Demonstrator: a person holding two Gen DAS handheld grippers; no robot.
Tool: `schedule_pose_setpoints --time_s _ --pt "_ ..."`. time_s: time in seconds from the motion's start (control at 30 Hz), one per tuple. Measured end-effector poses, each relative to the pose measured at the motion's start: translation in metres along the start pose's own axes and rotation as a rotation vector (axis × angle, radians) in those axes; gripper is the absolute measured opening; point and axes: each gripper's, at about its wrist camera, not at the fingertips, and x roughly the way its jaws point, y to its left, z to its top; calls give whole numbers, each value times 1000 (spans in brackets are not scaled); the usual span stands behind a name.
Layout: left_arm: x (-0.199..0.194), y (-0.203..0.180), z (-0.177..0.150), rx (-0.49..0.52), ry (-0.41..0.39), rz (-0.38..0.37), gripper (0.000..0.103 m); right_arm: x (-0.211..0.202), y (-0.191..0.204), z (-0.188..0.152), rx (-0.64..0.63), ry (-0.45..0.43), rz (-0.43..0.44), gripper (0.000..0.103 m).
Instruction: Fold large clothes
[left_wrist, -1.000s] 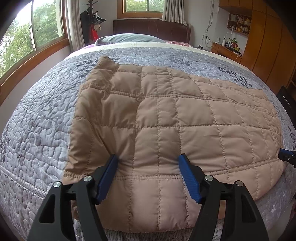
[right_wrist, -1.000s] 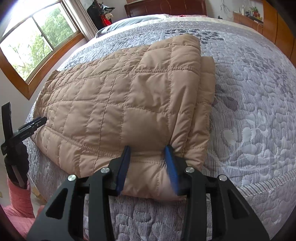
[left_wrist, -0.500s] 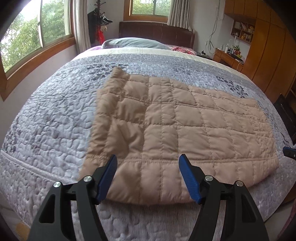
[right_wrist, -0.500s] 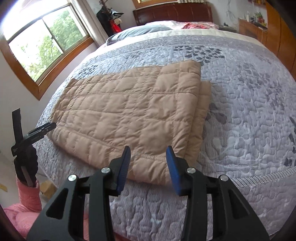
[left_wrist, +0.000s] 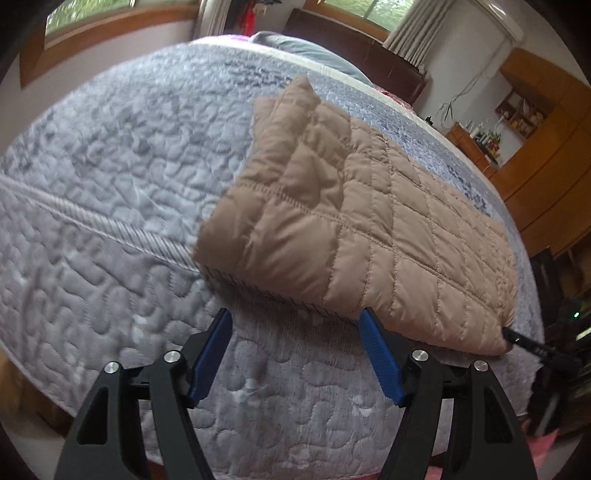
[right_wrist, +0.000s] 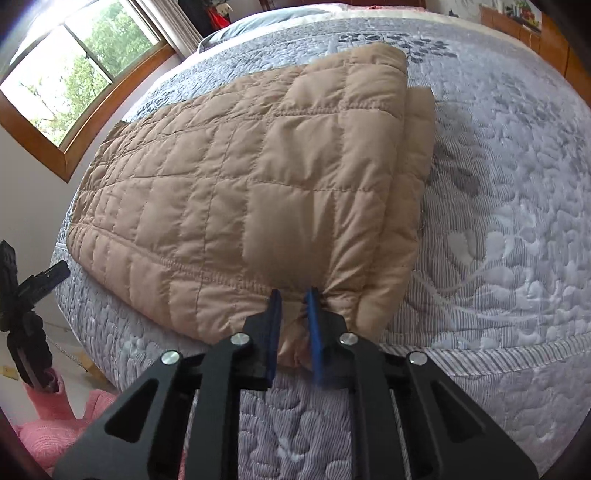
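Nothing readable is showing anywhere in either view: no lettering, label, brand or number is standing out on anything in the room.

Tan grid-quilted jacket (right_wrist: 258, 192) on grey floral-stitched bedspread (right_wrist: 517, 229)
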Motion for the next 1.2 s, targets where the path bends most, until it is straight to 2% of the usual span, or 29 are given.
schedule_pose_setpoints --time_s 0.13,0.2,0.4,0.47,0.5,0.53,0.57,0.63,0.7,0.83,0.93,0.97,1.07,1.2 --pt "18 15 6 -106 28 -110 72 0 0 0 -1 1 8 12" --pt "22 24 10 -171 23 -176 72 -1 0 -1 -1 2 8 12" --pt "35 57 27 -348 -26 -303 71 -1 -1 2 -9 15 9 12" --pt "37 61 34 -363 -50 -303 70 -1 -2 4 -11 23 9 12" --pt "40 64 36 -380 -52 -307 65 -1 -2 4 -13 27 8 12" --pt "42 66 38 -400 -51 -305 53 0 -2 5 -13 29 8 12" --pt "44 67 38 -405 -51 -305 48 -1 -2 5 -11 31 10 12" --pt "43 67 37 -406 -65 -324 26 0 -2 6 -9 36 13 12" --pt "33 61 33 -388 -100 -316 19 1 -2 7 0 45 17 12" --pt "13 48 23 -328 -144 -272 17 2 -3 11 0 57 7 12" --pt "33 58 25 -349 -84 -253 17 3 -4 14 2 65 12 12" --pt "45 65 25 -377 -54 -270 18 4 -4 14 4 65 15 12" --pt "54 73 26 -385 -43 -315 19 6 -3 13 4 61 9 12" --pt "55 68 31 -348 -38 -271 20 9 -2 15 0 56 -3 12"
